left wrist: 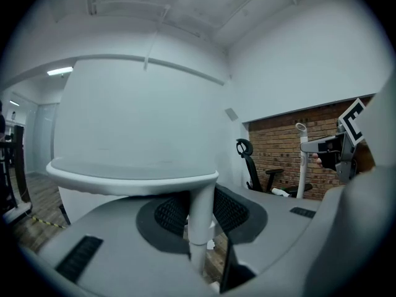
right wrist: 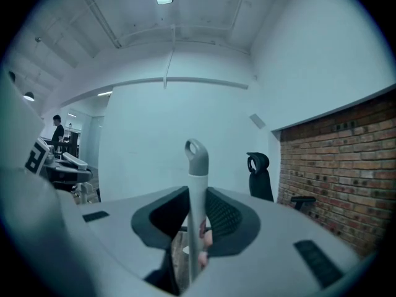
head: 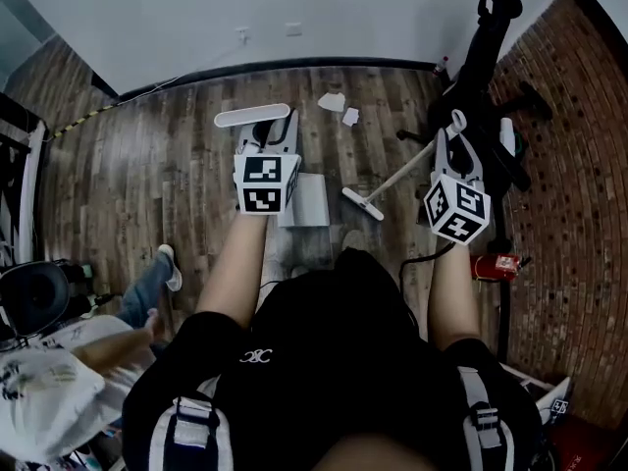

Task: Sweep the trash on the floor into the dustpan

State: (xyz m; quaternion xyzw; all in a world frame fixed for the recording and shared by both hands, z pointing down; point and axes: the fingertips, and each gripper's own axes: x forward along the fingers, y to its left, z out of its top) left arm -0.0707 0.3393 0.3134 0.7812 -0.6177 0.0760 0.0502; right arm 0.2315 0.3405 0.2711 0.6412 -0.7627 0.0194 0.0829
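The left gripper (left wrist: 201,220) has its jaws pressed onto the thin white upright post (left wrist: 202,203) of a white plastic dustpan (head: 308,204). The post's wide flat top bar (left wrist: 133,177) spreads just above the jaws. In the head view the dustpan sits on the brown wood-plank floor (head: 147,175) at the centre of the frame, just right of this gripper's marker cube. The right gripper (right wrist: 197,221) pinches the white stick with a grey looped end (right wrist: 197,156) of a long-handled white broom (head: 392,180). In the head view the broom slants from right of centre down and left to its narrow head (head: 361,203), which lies on the floor just right of the dustpan, apart from it. The trash, two small crumpled pieces of white paper (head: 332,101) (head: 350,117), lies at the upper centre of the head view near the white wall's dark baseboard, above the dustpan and the broom head and well apart from both. A black office chair (head: 486,42) stands at the upper right beside the red brick surface. Another person's jeans-clad leg and pale shoe (head: 169,268) show at the lower left.
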